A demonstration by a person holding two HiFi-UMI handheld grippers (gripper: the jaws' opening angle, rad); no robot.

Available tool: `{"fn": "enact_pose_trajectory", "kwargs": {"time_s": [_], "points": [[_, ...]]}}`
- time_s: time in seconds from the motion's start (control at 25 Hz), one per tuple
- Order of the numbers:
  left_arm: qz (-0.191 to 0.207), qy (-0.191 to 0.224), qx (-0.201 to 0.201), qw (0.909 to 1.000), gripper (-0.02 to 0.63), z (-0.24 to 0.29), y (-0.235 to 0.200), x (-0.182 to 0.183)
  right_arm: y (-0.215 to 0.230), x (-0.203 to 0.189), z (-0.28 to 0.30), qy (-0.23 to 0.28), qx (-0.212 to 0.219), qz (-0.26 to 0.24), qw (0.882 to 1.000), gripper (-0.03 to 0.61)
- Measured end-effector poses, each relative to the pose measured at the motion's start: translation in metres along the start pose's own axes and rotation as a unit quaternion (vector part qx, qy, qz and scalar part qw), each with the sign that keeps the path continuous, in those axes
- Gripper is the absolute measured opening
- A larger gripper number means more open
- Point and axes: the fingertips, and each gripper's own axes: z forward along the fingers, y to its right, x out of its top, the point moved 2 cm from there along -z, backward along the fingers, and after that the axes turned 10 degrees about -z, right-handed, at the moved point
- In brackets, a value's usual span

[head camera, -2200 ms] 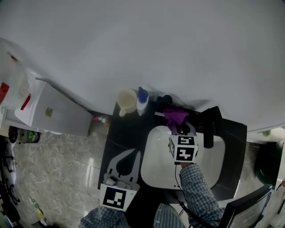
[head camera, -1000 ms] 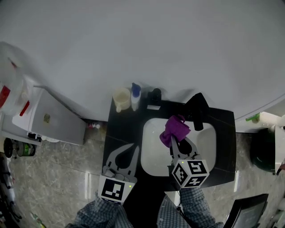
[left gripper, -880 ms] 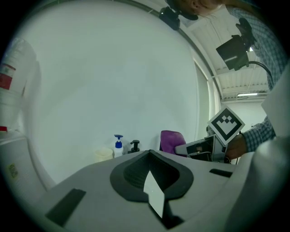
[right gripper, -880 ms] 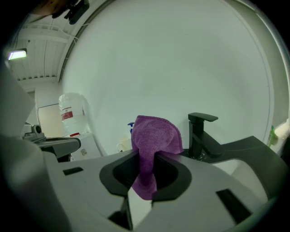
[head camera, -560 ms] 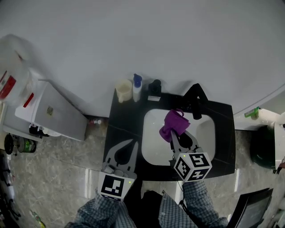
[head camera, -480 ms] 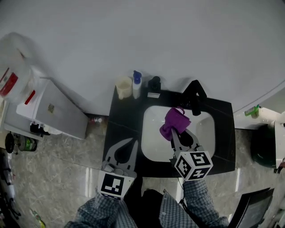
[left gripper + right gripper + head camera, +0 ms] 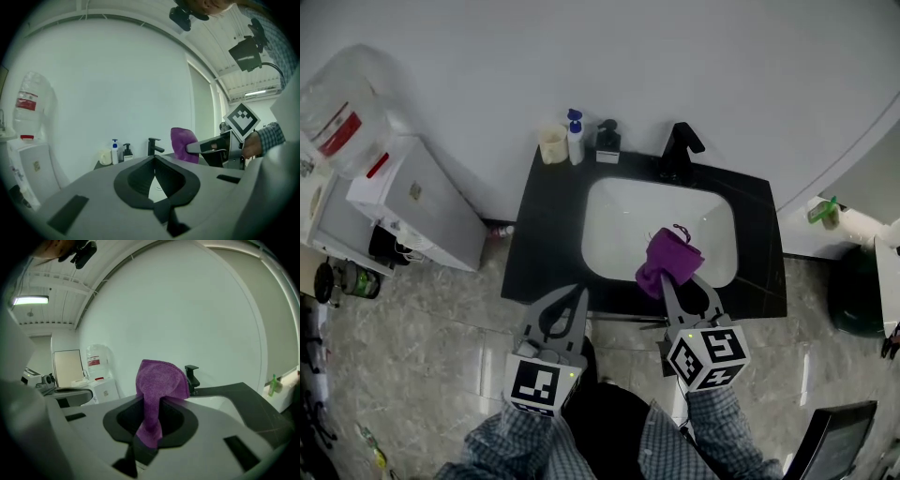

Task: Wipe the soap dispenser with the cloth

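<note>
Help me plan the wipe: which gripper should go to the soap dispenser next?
Right. The right gripper is shut on the purple cloth; the left gripper is shut and empty. Neither is near the black soap dispenser.

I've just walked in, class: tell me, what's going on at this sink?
A person stands at a black counter with a white basin, a gripper in each hand. The right gripper is shut on a purple cloth, held above the basin's front rim. The left gripper is shut and empty, near the counter's front edge. The black soap dispenser stands at the back, untouched.
</note>
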Motion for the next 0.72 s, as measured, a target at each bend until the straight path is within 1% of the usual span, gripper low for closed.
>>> {"fn": "enact_pose_trajectory", "kwargs": {"time_s": [0.16,0.24,0.4,0.56,0.72], "points": [[0.000,-0.004,0.009,1.0000,0.002,-0.041,0.028,-0.010,-0.013,-0.011,-0.046,0.001,-0.001,0.009,1.000,0.075],[-0.004,0.004,0.011,0.9999,0.002,-0.056,0.040,-0.007,-0.020,-0.015,-0.063,0.000,-0.001,0.011,1.000,0.075],[0.002,0.010,0.021,0.9997,0.002,-0.084,0.051,-0.004,-0.040,-0.017,-0.087,0.005,0.007,0.020,1.000,0.075],[0.015,-0.003,0.022,0.9996,0.002,-0.098,0.055,-0.003,-0.050,-0.017,-0.099,0.010,0.011,0.028,1.000,0.075],[0.018,0.000,0.016,0.9997,0.002,-0.099,0.054,0.002,-0.057,-0.017,-0.102,0.011,0.006,0.035,0.999,0.075]]}}
